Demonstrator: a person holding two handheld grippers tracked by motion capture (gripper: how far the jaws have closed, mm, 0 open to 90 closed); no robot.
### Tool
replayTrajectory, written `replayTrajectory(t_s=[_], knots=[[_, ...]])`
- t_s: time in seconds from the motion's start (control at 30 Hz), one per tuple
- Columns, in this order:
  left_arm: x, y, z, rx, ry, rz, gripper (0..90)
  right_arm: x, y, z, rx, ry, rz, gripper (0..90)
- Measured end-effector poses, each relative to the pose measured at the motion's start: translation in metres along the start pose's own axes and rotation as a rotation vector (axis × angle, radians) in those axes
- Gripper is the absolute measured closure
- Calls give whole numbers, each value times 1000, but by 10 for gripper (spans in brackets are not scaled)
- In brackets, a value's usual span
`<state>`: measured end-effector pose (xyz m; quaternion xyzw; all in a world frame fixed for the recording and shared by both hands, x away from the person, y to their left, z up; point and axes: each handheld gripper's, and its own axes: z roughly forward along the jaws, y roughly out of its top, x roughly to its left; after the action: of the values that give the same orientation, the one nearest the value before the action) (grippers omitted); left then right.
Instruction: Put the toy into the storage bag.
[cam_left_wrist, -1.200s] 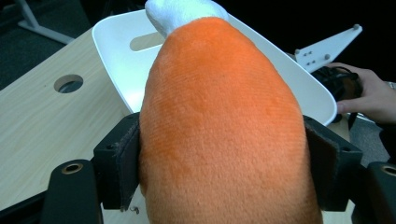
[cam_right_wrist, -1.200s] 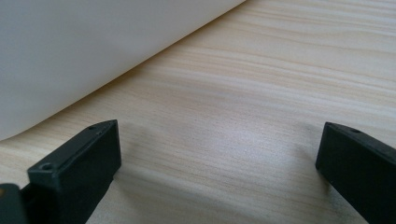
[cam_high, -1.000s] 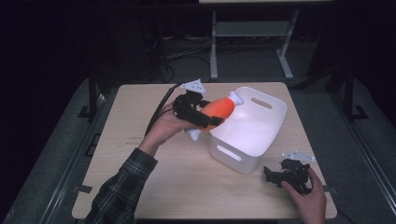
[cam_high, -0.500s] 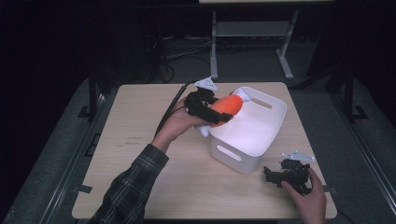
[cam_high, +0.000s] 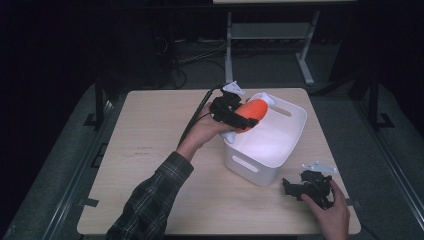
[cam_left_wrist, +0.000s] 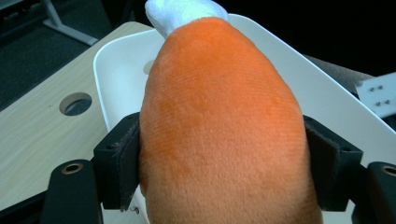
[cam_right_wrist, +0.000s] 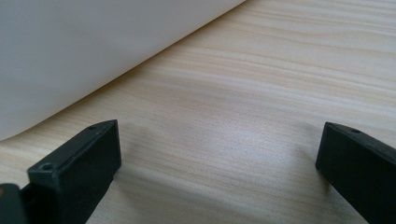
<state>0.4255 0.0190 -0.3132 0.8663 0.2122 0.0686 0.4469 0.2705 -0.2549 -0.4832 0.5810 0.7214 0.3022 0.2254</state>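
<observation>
Left gripper (cam_high: 239, 116) pinching orange plush toy (cam_left_wrist: 219, 126) over white bin (cam_high: 295, 131); right gripper (cam_right_wrist: 219, 172) spread wide above wooden table (cam_right_wrist: 261, 93).

High view overhead, facing forward — gripper views close; shared white bin (cam_high: 287, 131)

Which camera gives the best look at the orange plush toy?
The left gripper view: the orange plush toy shows close up, pinched in the left claw. The high view shows it small, above the white bin's rim. The right gripper view adds nothing on it.
</observation>
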Motion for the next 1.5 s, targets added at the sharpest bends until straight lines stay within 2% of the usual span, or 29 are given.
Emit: replayTrajectory(t_s=[0.23, 0.57, 0.73, 0.93, 1.5], knots=[[-3, 4, 12, -1, 16, -5, 240, 0, 0, 0, 0, 0, 0, 0], [-3, -4, 28, 25, 40, -34, 236, 0, 0, 0, 0, 0, 0, 0], [0, -7, 30, 35, 52, -45, 232, 0, 0, 0, 0, 0, 0, 0], [1, -8, 31, 55, 64, -39, 219, 0, 0, 0, 0, 0, 0, 0], [0, -8, 31, 57, 67, -34, 154, 0, 0, 0, 0, 0, 0, 0]])
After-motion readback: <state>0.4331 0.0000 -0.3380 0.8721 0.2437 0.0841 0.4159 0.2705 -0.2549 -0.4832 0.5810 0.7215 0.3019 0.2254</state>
